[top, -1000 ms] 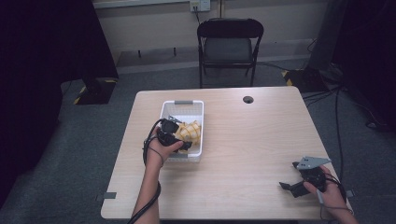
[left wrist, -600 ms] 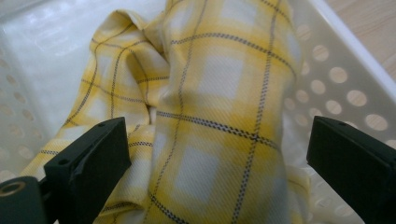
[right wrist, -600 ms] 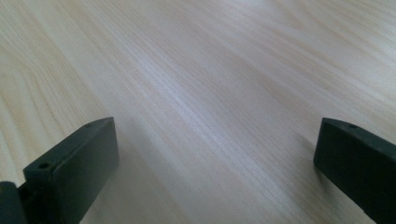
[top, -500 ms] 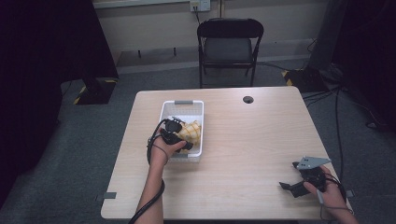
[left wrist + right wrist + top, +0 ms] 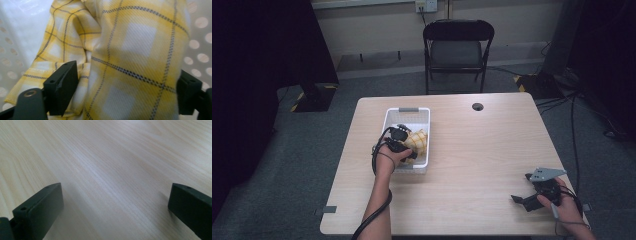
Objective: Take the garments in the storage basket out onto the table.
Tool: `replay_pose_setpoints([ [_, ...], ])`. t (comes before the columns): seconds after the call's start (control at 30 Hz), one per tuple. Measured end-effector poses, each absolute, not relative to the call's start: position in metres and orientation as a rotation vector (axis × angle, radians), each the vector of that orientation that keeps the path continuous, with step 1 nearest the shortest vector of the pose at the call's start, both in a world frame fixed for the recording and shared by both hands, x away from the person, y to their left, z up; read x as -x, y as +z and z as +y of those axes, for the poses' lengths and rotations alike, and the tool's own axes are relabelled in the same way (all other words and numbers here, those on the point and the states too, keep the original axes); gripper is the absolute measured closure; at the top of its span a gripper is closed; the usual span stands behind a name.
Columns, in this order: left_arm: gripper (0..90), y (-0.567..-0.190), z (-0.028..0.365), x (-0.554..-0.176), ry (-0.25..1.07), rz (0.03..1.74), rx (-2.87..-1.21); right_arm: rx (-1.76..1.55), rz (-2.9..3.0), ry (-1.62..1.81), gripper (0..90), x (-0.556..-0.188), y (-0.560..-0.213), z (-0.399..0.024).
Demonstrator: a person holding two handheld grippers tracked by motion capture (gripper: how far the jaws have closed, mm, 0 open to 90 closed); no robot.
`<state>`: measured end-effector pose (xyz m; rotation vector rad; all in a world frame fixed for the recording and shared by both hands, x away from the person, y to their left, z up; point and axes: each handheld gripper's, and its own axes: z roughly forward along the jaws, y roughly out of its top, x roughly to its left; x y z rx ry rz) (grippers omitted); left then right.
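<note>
A yellow checked cloth (image 5: pixel 418 140) lies bunched in a white perforated basket (image 5: pixel 408 109) on the left half of the wooden table. My left gripper (image 5: pixel 404 146) reaches into the basket from the near side. Its jaws have just been closing, and in the left gripper view the cloth (image 5: pixel 140 45) bulges between them, touching both pads, with my left gripper (image 5: pixel 125 75) around its fold. My right gripper (image 5: pixel 519 200) rests low at the table's near right corner, open, with only bare wood between its fingers (image 5: pixel 115 202).
The basket's dotted wall (image 5: pixel 200 37) stands close behind the cloth. A round cable hole (image 5: pixel 477 106) sits at the table's far edge. A black folding chair (image 5: pixel 457 50) stands beyond the table. Cables trail on the floor at the right.
My left hand has edged slightly farther into the basket toward the cloth. The right hand and its gripper have stayed where they were.
</note>
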<state>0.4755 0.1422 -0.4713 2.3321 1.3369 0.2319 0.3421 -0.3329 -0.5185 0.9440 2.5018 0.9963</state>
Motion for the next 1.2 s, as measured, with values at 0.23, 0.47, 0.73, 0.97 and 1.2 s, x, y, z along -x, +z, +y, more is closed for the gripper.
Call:
replay_pose_setpoints([
  [0.23,32.9,-0.474,0.144,-0.476,0.248,1.346,-2.348,-0.944,2.502,0.996,0.0,-0.342,-0.519,-0.333],
  [0.47,50.1,-0.476,0.147,-0.474,0.294,1.363,-2.347,-0.944,2.502,0.996,0.0,-0.342,-0.519,-0.333],
  [0.73,57.0,-0.470,0.153,-0.468,0.318,1.376,-2.253,-0.943,2.502,0.997,0.0,-0.342,-0.519,-0.333],
  [0.97,57.5,-0.456,0.161,-0.460,0.335,1.358,-2.159,-0.945,2.502,0.996,0.0,-0.342,-0.519,-0.333],
  [1.2,57.4,-0.439,0.169,-0.455,0.339,1.337,-2.063,-0.944,2.502,0.996,0.0,-0.342,-0.519,-0.333],
])
